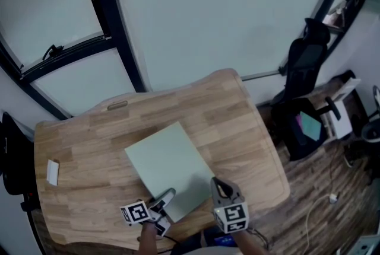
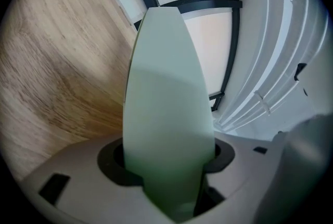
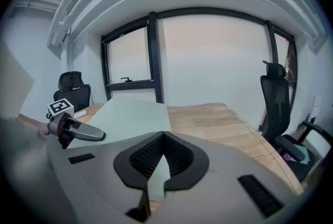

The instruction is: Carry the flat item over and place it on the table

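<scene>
Head view looks steeply down on a light wooden counter (image 1: pixel 237 117) with rounded corners, and on it a pale green flat item (image 1: pixel 172 168), a thin rectangular sheet turned at an angle to the counter's edges. The sheet sits over the near middle of the counter, and its nearest edge reaches toward the person. From these views it cannot be told whether it lies fully on the wood or is lifted slightly above it.

The left hand-held gripper (image 1: pixel 166 195) meets the sheet at its near left corner, and the right hand-held gripper (image 1: pixel 217 184) meets it at the near right edge.

In the left gripper view, the jaws of the left hand-held gripper (image 2: pixel 169 165) are closed on the flat item (image 2: pixel 166 113), which runs away from them in a tall pale band with the counter (image 2: pixel 52 77) to its left.

In the right gripper view, the right hand-held gripper (image 3: pixel 162 160) pinches a thin sliver of the flat item (image 3: pixel 130 116) between its ribbed pads. The left hand-held gripper (image 3: pixel 96 135) shows at the sheet's far side.

A small white object (image 1: pixel 52 172) lies near the counter's left end, well apart from the sheet. A black office chair (image 1: pixel 306 61) stands beyond the right end, beside a window (image 1: pixel 208 10) with dark frames.
</scene>
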